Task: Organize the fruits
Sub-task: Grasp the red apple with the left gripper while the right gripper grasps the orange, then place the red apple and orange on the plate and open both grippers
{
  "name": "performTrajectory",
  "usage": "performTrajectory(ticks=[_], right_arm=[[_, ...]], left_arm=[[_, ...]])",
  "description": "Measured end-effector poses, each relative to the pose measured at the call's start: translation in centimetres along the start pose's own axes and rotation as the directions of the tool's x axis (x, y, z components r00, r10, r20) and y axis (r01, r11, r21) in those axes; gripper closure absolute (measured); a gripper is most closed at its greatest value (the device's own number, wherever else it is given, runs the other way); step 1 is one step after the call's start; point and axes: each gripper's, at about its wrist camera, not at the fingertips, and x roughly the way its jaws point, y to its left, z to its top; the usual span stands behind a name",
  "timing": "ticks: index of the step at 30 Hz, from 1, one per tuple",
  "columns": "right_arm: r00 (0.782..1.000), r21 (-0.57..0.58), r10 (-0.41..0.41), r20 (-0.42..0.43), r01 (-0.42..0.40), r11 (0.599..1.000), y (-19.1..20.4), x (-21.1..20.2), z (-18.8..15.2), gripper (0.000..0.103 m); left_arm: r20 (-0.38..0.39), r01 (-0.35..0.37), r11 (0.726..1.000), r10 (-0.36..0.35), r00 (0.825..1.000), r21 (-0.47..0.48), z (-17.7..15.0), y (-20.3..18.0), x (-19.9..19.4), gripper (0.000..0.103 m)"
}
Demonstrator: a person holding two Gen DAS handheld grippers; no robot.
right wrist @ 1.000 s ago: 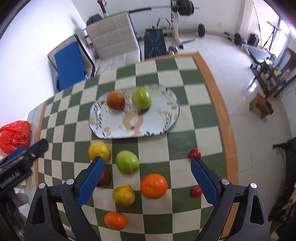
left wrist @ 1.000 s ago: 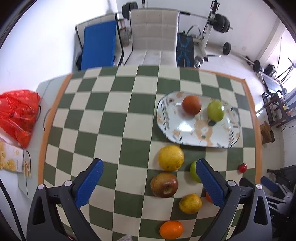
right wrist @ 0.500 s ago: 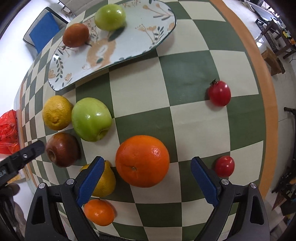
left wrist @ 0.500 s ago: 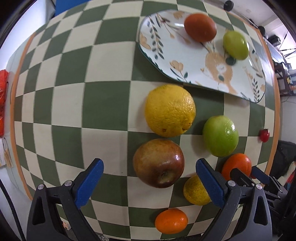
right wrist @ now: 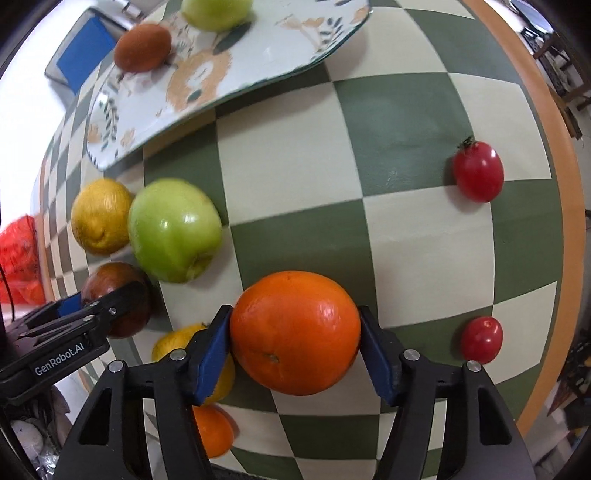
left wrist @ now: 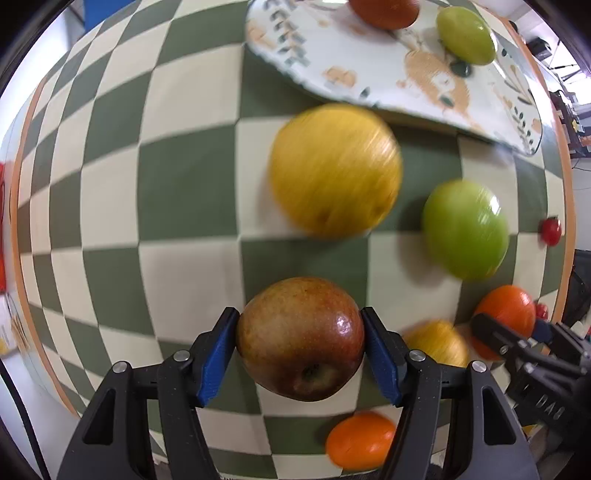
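Observation:
My left gripper (left wrist: pixel 300 341) is shut on a red-brown apple (left wrist: pixel 300 338), blue pads touching both its sides; it also shows in the right wrist view (right wrist: pixel 114 295). My right gripper (right wrist: pixel 294 341) is shut on a large orange (right wrist: pixel 294 332), which shows in the left wrist view (left wrist: pixel 504 317). A patterned plate (left wrist: pixel 369 66) at the far side holds a brown-red fruit (left wrist: pixel 384 13) and a green fruit (left wrist: pixel 465 35). On the checkered cloth lie a yellow citrus (left wrist: pixel 334 170), a green apple (left wrist: pixel 465 229), a small yellow citrus (left wrist: pixel 436 343) and a small orange (left wrist: pixel 360 439).
Two cherry tomatoes (right wrist: pixel 478 171) (right wrist: pixel 482 339) lie at the right near the table's orange edge (right wrist: pixel 557 184). A red plastic bag (right wrist: pixel 20 254) sits off the left edge. The plate also shows in the right wrist view (right wrist: pixel 258 62).
Both grippers dropped closer to the table and closed: the left on the red-brown apple, the right on the large orange. The left wrist view is motion-blurred.

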Motion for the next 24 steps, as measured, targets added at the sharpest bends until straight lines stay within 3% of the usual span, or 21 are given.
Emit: performTrajectory(ticks=[5, 16, 24], right_arm=[[0.999, -0.025, -0.013, -0.031, 0.013, 1.000, -0.1, 0.2, -1.1, 0.035], [0.997, -0.014, -0.021, -0.072, 0.020, 1.000, -0.1, 0.9, -0.7, 0.034], [1.000, -0.009, -0.019, -0.025, 0.019, 1.000, -0.5, 0.3, -0.8, 0.035]], left_arm=[[0.009, 0.023, 0.999, -0.023, 1.000, -0.039, -1.9, 1.1, 0.6, 0.039], [0.021, 0.027, 0.999, -0.026, 0.999, -0.045, -1.3, 1.9, -0.1, 0.039], [0.035, 0.030, 0.999, -0.029, 0.999, -0.039, -0.9, 2.3, -1.6, 0.039]])
